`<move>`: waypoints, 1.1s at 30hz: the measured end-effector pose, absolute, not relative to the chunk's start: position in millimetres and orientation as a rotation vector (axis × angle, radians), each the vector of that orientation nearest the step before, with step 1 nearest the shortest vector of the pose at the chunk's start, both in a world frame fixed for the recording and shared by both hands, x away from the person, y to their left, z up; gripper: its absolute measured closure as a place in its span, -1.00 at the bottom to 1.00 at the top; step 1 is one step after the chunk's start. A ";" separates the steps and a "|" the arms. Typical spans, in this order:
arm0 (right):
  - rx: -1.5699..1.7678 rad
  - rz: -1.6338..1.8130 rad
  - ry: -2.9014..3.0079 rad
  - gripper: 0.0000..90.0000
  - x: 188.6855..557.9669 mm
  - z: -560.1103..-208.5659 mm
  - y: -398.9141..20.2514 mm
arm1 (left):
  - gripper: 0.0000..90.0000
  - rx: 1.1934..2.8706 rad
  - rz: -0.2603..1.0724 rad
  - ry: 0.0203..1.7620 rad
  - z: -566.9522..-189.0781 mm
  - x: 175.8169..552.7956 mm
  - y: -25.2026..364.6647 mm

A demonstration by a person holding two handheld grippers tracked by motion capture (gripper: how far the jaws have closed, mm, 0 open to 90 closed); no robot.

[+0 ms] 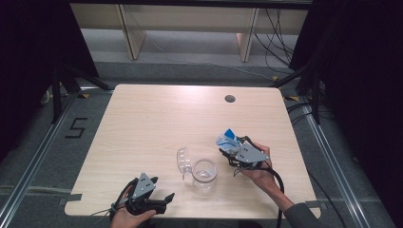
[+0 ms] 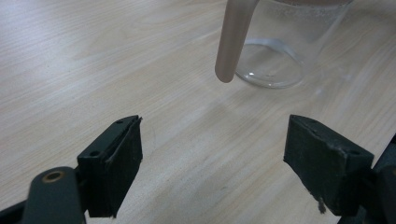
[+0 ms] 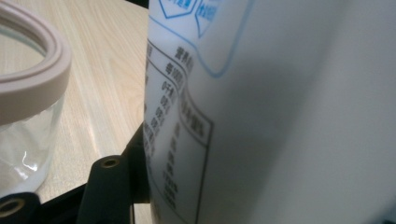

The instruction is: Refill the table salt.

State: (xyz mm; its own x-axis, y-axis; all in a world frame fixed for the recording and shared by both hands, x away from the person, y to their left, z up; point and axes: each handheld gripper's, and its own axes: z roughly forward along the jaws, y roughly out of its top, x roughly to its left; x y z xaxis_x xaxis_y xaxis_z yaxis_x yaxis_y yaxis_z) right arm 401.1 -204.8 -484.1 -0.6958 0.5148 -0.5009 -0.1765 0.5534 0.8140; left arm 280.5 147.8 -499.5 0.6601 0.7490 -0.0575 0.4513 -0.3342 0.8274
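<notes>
A clear glass jar (image 1: pixel 204 175) stands near the table's front middle, its hinged lid (image 1: pixel 183 162) swung open to the left. My right gripper (image 1: pixel 231 150) is just right of the jar and shut on a white and blue printed packet (image 1: pixel 227 140), held slightly above jar height. In the right gripper view the packet (image 3: pixel 280 116) sits against one black finger (image 3: pixel 116 182), with the jar's pale rim (image 3: pixel 32 84) at the left. My left gripper (image 1: pixel 167 197) rests at the front left edge, open and holding nothing. Its own view has the gripper (image 2: pixel 212 140) facing the jar (image 2: pixel 280 51) and the lid (image 2: pixel 233 42).
The light wooden table (image 1: pixel 157 118) has a round cable hole (image 1: pixel 230 99) at the back right. Beyond it are a wooden shelf frame (image 1: pixel 133 33), floor cables (image 1: pixel 280 42) and black stand legs (image 1: pixel 71 80) on both sides.
</notes>
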 end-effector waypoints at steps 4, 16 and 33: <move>0.222 1.153 2.052 -0.06 397.5 -483.7 -201.7 | -0.58 1.981 0.415 0.935 -499.8 280.2 147.2; 0.086 1.085 2.044 -0.06 388.6 -478.5 -198.8 | -0.58 1.988 0.421 0.935 -500.1 280.1 147.2; -0.019 0.981 2.010 -0.05 380.1 -475.7 -204.5 | -0.58 1.991 0.426 0.925 -499.8 280.6 147.5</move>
State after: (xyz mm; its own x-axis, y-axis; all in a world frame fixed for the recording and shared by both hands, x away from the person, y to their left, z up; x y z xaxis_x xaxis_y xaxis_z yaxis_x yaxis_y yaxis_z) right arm 380.1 -204.5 -475.7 -0.6177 0.3327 -0.7126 -0.3571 0.6886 0.6311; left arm 280.6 147.5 -499.8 0.6644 0.7456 -0.0507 0.4458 -0.3410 0.8276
